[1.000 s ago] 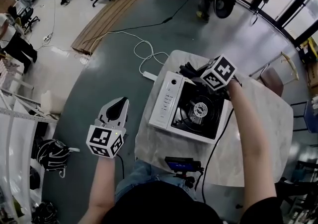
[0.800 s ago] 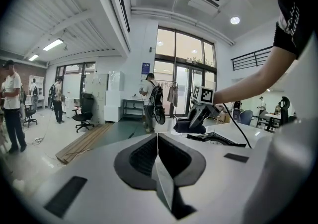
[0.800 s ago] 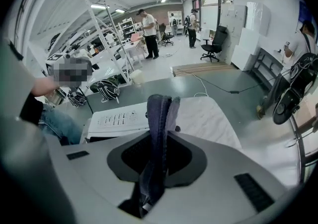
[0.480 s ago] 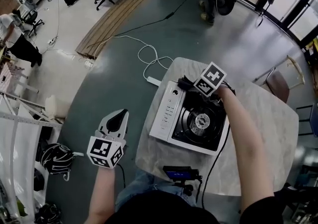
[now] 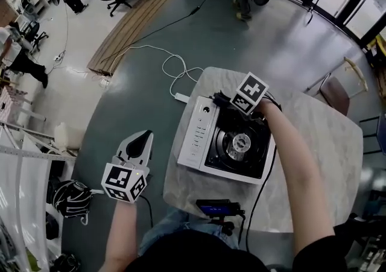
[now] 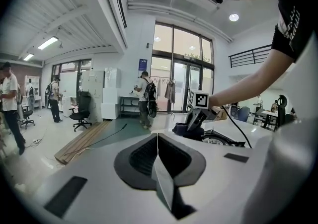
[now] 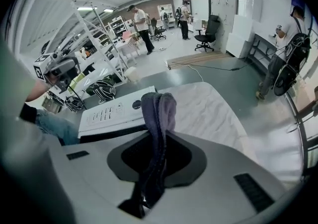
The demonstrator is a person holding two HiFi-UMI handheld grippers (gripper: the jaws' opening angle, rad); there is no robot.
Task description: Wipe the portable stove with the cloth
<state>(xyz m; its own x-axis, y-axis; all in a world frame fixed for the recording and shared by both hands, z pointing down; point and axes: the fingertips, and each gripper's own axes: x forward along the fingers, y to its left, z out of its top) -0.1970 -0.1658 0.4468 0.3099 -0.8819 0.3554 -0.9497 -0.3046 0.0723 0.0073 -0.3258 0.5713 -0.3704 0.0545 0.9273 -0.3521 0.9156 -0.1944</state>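
The portable stove (image 5: 226, 144) sits on the marble table, with a white control panel (image 5: 198, 132) on its left and a black burner top. My right gripper (image 5: 224, 101) is at the stove's far edge, shut on a dark grey cloth (image 7: 158, 113) that hangs folded over the stove's white panel (image 7: 115, 113). My left gripper (image 5: 140, 142) is held off the table to the left, over the floor, jaws shut and empty. In the left gripper view the right gripper (image 6: 195, 123) and cloth show above the stove's burner.
The round marble table (image 5: 313, 162) carries a small black device (image 5: 218, 209) at its near edge. A white power strip and cable (image 5: 180, 78) lie on the floor beyond. A chair (image 5: 338, 93) stands at the right. People stand far off.
My right gripper has moved with the cloth away from me and leftward along the stove's far edge. The left gripper has stayed about where it was.
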